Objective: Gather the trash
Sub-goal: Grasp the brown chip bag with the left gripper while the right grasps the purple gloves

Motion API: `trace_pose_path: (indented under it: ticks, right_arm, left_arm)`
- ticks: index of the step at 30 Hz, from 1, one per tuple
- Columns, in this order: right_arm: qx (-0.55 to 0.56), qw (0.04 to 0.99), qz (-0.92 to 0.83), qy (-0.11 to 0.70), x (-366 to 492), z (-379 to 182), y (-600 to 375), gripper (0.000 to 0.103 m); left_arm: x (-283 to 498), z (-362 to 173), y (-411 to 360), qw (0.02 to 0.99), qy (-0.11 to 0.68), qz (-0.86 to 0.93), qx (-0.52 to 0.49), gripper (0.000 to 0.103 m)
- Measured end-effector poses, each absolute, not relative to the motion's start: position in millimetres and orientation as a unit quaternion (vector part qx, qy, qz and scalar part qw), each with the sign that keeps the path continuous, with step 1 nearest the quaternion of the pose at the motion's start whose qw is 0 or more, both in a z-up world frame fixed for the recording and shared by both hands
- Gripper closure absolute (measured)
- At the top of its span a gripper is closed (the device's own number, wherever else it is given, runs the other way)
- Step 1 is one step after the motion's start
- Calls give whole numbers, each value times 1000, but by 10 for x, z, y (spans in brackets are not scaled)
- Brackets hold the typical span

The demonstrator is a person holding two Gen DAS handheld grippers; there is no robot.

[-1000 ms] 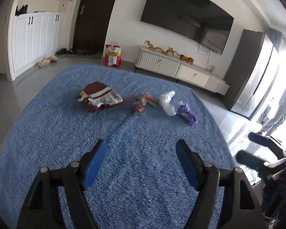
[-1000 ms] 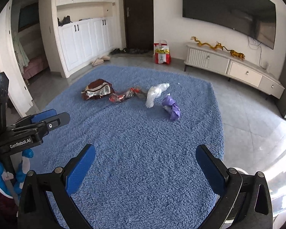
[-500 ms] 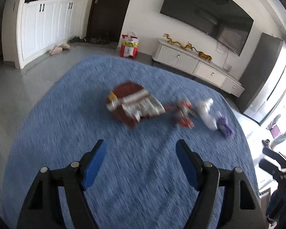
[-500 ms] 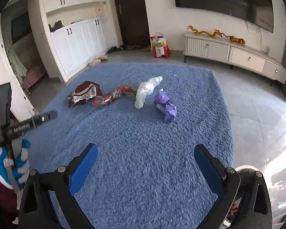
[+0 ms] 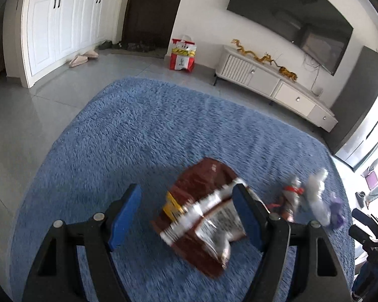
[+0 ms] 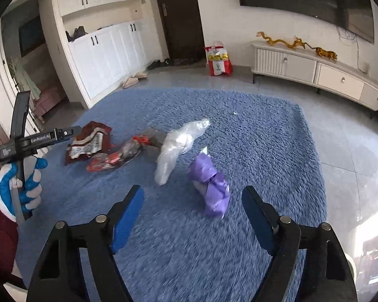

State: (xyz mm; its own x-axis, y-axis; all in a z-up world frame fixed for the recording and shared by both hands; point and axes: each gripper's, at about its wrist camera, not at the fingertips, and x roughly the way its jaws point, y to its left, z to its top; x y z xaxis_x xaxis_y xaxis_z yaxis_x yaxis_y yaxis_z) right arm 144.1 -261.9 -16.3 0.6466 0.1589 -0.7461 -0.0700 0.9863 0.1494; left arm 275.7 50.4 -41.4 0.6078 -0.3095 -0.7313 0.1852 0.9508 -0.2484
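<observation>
Several pieces of trash lie in a row on a blue rug (image 5: 143, 130). A brown snack bag (image 5: 201, 214) lies between the wide-open fingers of my left gripper (image 5: 186, 211), not gripped. To its right lie a red wrapper (image 5: 289, 198), a clear plastic bag (image 5: 317, 196) and a purple wrapper (image 5: 336, 210). In the right wrist view, my right gripper (image 6: 192, 209) is open and empty, just short of the purple wrapper (image 6: 211, 188). The clear bag (image 6: 179, 146), red wrapper (image 6: 116, 157) and brown bag (image 6: 90, 143) lie beyond, with the left gripper (image 6: 37, 138) over the brown bag.
A white TV cabinet (image 6: 320, 73) stands along the far wall under a wall TV (image 5: 289, 22). A red shopping bag (image 6: 219, 59) sits on the tile floor by a dark door. White cupboards (image 6: 108, 55) line the left wall, with slippers (image 6: 134, 79) beside them.
My left gripper has moved forward and down to the brown snack bag, which now lies between its open fingers. My right gripper has moved closer to the purple wrapper.
</observation>
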Motion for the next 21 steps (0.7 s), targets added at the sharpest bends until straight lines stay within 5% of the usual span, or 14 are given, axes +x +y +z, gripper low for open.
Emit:
trace_pose_path:
  ticks: [10,15,21]
  right_arm:
    - [52,892,73,443,1759,-416,-2757,46]
    - [39,889,81,448,1777,-457,-2659,67]
    - [30,894,84,439,1632,-367,-2575,70]
  left_arm:
    - [2899,-596,240,872,447,-186,-67,30]
    - [2787,-590,130,870,450,-192,-56,58]
    - [2611,-554,251,869,452,-184,-82,81]
